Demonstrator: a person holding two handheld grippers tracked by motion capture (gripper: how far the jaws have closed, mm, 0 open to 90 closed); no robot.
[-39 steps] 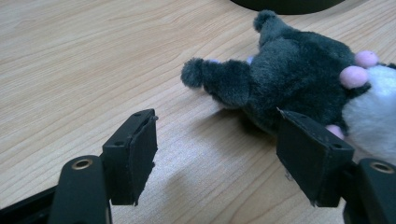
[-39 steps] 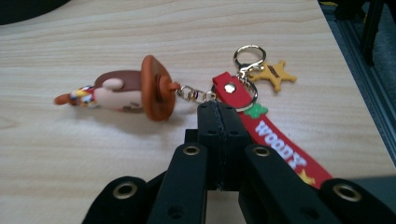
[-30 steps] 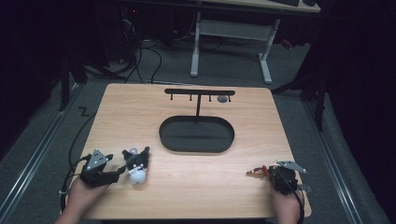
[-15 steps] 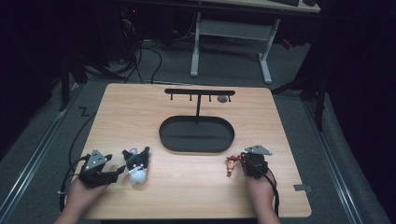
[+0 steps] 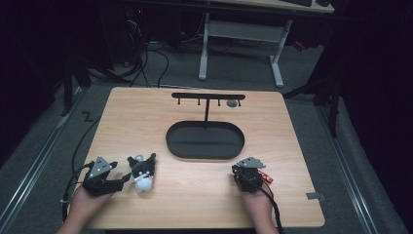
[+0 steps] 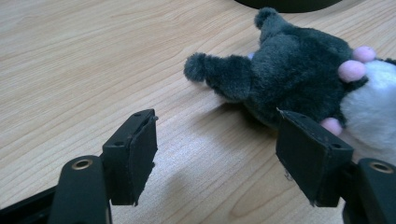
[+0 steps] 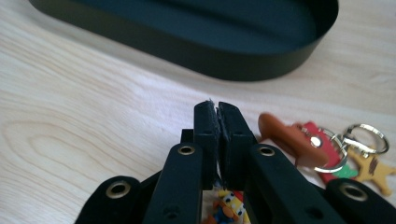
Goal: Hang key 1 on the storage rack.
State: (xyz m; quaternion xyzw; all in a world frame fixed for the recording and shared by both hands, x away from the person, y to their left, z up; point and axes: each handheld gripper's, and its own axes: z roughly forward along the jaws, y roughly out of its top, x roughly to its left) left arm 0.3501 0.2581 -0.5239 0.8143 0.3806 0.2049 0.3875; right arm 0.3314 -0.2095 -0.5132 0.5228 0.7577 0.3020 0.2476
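Note:
A black and white plush toy (image 5: pixel 142 174) (image 6: pixel 299 74) lies at the table's front left. My left gripper (image 5: pixel 122 180) (image 6: pixel 217 140) is open just left of it, its right jaw close against the plush. At front right, my right gripper (image 5: pixel 246 170) (image 7: pixel 217 109) points toward the black oval tray (image 5: pixel 204 157) (image 7: pixel 187 51). Its jaws have just been opening slightly, but the pads still stand together with only a thin slit and nothing visible between them. A keychain (image 5: pixel 265 177) (image 7: pixel 322 144) of coloured charms lies right of the jaws, one charm under them.
A black hook stand (image 5: pixel 207 96) rises behind the tray, with a small grey object (image 5: pixel 232 103) at its right end. Bare wood lies between the two grippers. A bit of grey tape (image 5: pixel 315 196) sits by the right front edge. Desk legs and cables stand beyond the table.
My right gripper has moved left from the table's right edge with the keychain and turned to face the tray. The keychain is now at its right side. The left gripper and plush kept still.

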